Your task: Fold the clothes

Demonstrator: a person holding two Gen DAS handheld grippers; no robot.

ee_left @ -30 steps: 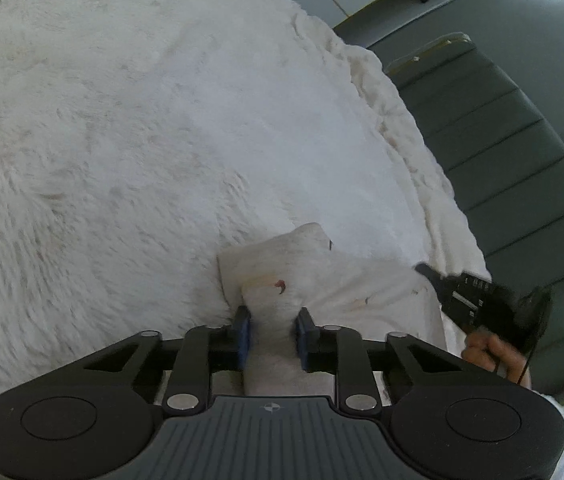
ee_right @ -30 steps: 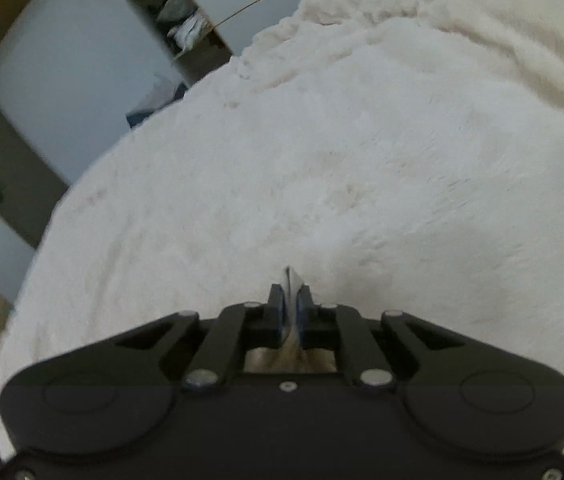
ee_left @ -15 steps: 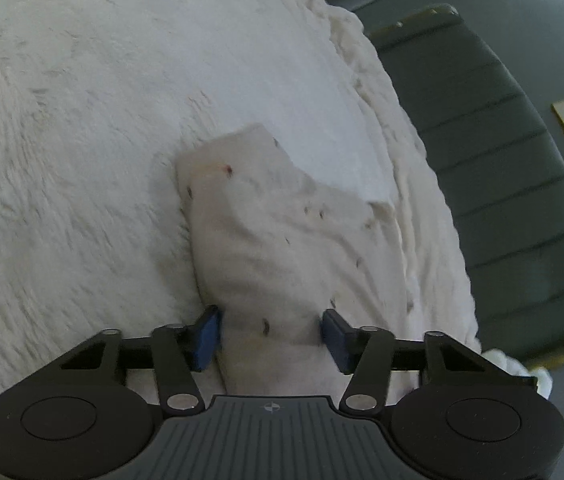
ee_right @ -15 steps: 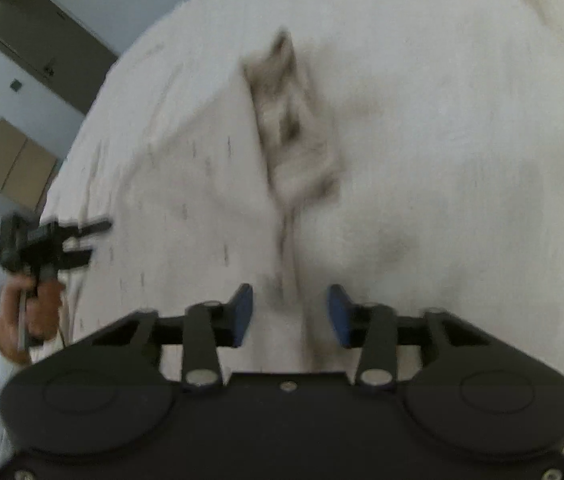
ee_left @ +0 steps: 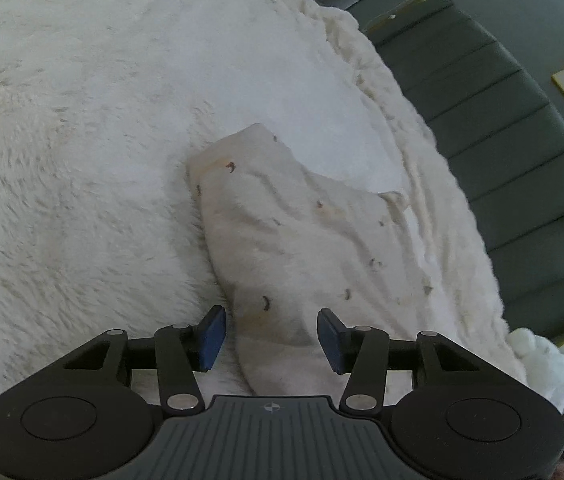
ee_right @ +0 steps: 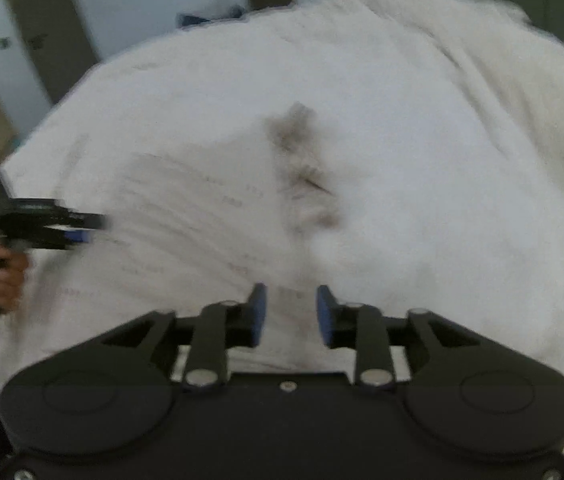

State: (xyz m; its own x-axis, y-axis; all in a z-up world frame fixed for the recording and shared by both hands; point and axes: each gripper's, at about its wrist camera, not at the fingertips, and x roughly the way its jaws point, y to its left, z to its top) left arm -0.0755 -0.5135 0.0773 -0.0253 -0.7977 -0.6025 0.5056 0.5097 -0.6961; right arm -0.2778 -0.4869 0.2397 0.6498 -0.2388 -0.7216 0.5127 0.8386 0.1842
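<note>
On the fluffy white bed cover (ee_left: 82, 128), near its edge beside the dark green padded headboard (ee_left: 514, 168), lay the cream garment with small dark marks (ee_left: 302, 240), spread in a rough folded shape, probably so that the soft surface could support it while a fold was set. Just above its near end the left gripper (ee_left: 272, 334) hung with its blue pads spread wide and nothing between them. The right gripper (ee_right: 291, 312), in a blurred view, also stood spread and empty over the cloth, so I judged that both had let the garment rest.
</note>
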